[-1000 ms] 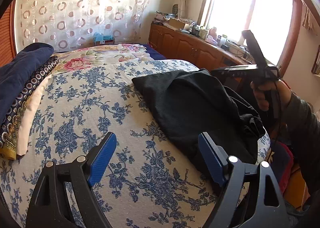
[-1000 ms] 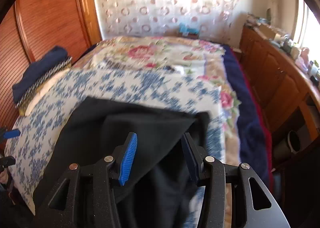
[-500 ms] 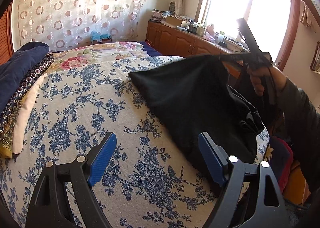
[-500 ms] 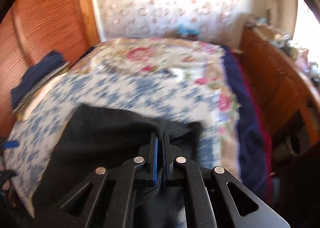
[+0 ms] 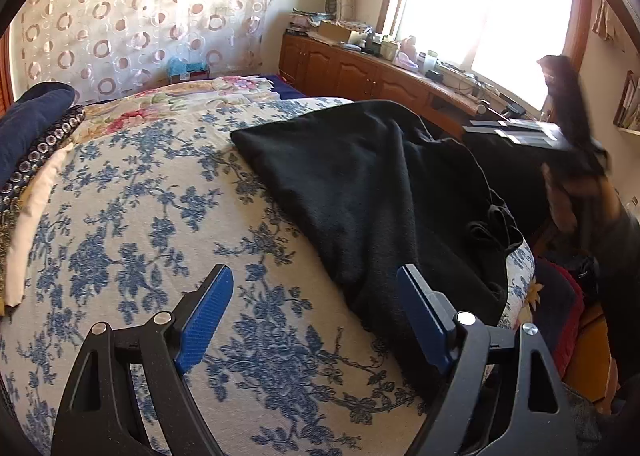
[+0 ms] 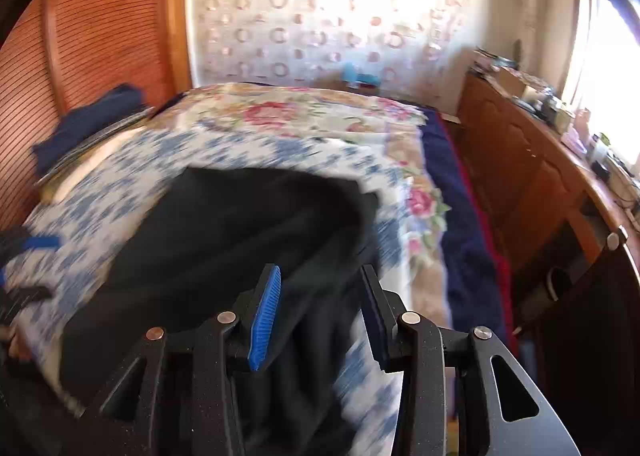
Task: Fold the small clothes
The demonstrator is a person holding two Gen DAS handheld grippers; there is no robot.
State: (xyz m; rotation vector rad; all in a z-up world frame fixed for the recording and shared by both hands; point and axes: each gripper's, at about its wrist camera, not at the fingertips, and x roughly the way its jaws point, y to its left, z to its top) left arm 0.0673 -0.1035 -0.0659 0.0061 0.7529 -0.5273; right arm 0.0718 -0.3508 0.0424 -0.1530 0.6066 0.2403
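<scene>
On the bed (image 5: 132, 216), in the left wrist view, a black garment (image 5: 360, 184) lies spread from the centre toward 3 o'clock, its near edge bunched and draped over the bed's right side. The left gripper (image 5: 316, 316) hovers at 6 o'clock with its jaws wide apart and nothing between them; the right blue pad (image 5: 424, 320) sits just over the garment's near edge, the left one over the bare blue-flowered cover. At 9 o'clock a stack of folded cloth (image 5: 28, 124) rests on the bed. At 3 o'clock the right gripper (image 5: 520, 132) shows as a dark blurred shape above the garment's far side. A wooden cabinet (image 5: 360, 72) runs under the window at 1 o'clock.

In the right wrist view, which is motion-blurred, the garment (image 6: 240, 236) fills the centre and runs down to 6 o'clock. The right gripper (image 6: 320, 312) stands parted, holding nothing, with dark cloth seen below the gap. The stack (image 6: 88, 124) sits at 10 o'clock, the cabinet (image 6: 532, 176) at 3 o'clock, and the left gripper's blue pad (image 6: 40, 242) at 9 o'clock.
</scene>
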